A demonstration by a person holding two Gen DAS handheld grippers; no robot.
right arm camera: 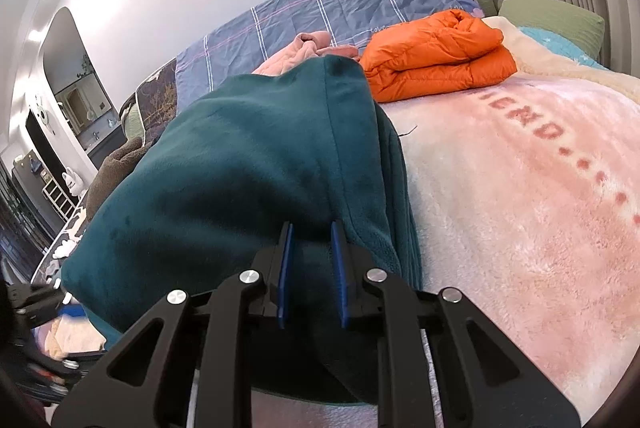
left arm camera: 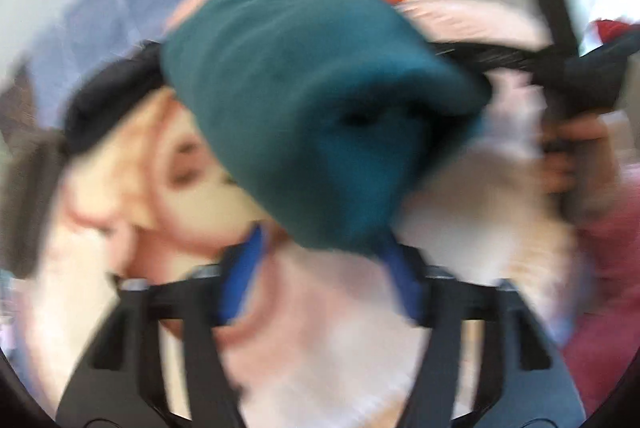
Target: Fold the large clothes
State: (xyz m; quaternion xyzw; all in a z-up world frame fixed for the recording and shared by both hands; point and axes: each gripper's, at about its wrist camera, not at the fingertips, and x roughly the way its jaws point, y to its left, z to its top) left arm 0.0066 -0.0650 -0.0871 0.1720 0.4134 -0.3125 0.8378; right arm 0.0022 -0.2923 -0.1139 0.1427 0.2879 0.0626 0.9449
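Item: teal fleece garment (right arm camera: 240,168), large, bunched and partly folded, lying on the pink fluffy blanket (right arm camera: 520,188) that covers the bed, its near hem lifted toward me. My right gripper (right arm camera: 311,240): blue-padded fingers (right arm camera: 286,268) set narrow with a fold of the teal fleece between them, grasping it at the edge nearest me. My left gripper (left arm camera: 320,252): view heavily blurred; the blue fingers (left arm camera: 244,268) stand on either side of the hanging lower corner of the teal garment (left arm camera: 320,116), and I cannot tell whether the pads press on the cloth. In that same blurred view my right hand (left arm camera: 572,156) shows at the right edge around its black tool, with a dark red sleeve (left arm camera: 612,268) below it. Also on the bed: a folded orange puffer jacket (right arm camera: 436,60) beyond the teal garment, on the blanket; a crumpled pink garment (right arm camera: 308,48) just behind the teal one; a blue plaid quilt (right arm camera: 340,8) along the wall; a green pillow (right arm camera: 556,16) at the far right. The blanket carries faded red lettering (right arm camera: 548,132) and a printed cartoon figure (left arm camera: 160,180), both partly covered.
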